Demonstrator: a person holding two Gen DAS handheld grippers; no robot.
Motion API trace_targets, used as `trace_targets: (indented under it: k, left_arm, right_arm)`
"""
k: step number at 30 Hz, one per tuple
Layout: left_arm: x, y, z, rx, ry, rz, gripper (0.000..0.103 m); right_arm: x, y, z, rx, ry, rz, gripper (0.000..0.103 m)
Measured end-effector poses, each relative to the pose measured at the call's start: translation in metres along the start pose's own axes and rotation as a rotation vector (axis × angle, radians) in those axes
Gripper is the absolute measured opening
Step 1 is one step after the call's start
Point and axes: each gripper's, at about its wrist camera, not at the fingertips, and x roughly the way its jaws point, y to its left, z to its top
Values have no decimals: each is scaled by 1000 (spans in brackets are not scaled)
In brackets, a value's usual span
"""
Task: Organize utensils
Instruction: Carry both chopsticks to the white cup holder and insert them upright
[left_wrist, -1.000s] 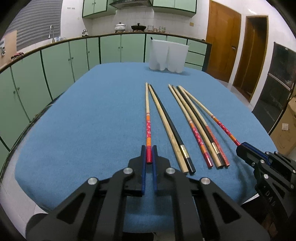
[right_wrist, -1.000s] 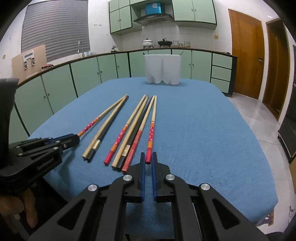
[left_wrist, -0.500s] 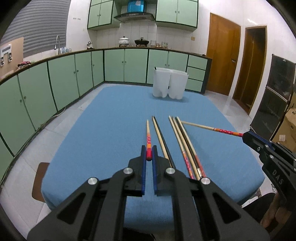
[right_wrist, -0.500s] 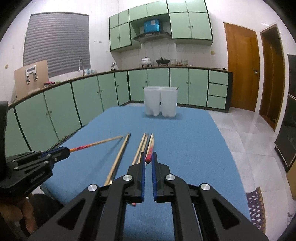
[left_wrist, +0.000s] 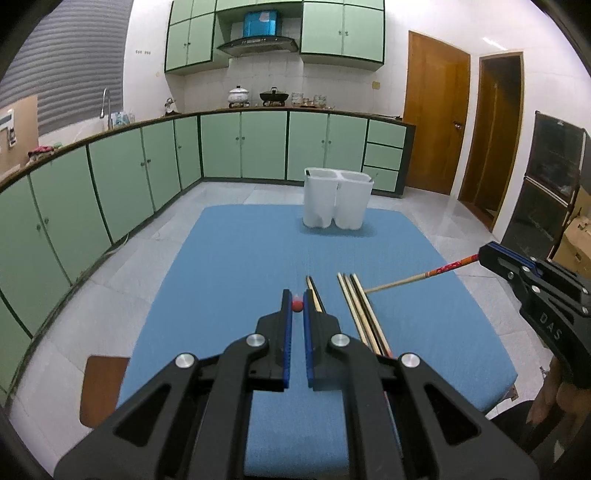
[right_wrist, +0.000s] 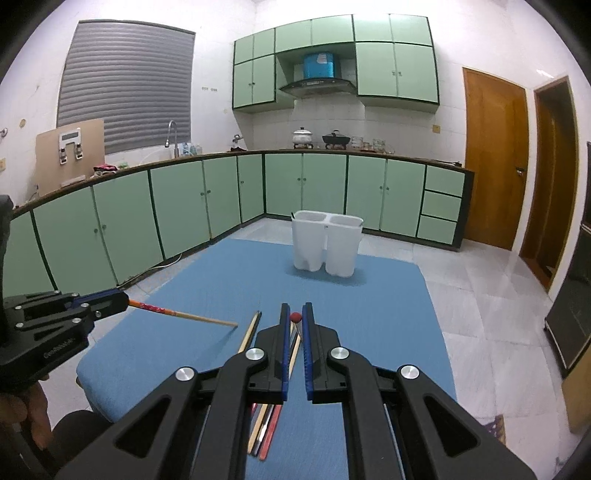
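Two chopsticks: 1 per claw, red ends pinched btwn tips, left claw, right claw.

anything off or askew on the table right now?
Nothing spilled or damaged. Each gripper, left and right, has its jaws shut on a red-ended chopstick held off the blue tablecloth. The other chopsticks lie roughly parallel; the white holder stands upright.
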Motion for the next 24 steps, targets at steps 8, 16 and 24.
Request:
trace_targets:
  k: [8, 16, 24]
  left_arm:
    - [17, 5, 40, 26, -6, -14, 5]
    - [44, 9, 85, 37, -3, -40, 5]
    - [64, 13, 124, 40, 1, -68, 5]
  right_arm:
    - [27, -4, 45, -46, 37, 25, 6]
    - [62, -22, 79, -8, 99, 69, 6]
    - [77, -25, 108, -45, 107, 70, 6]
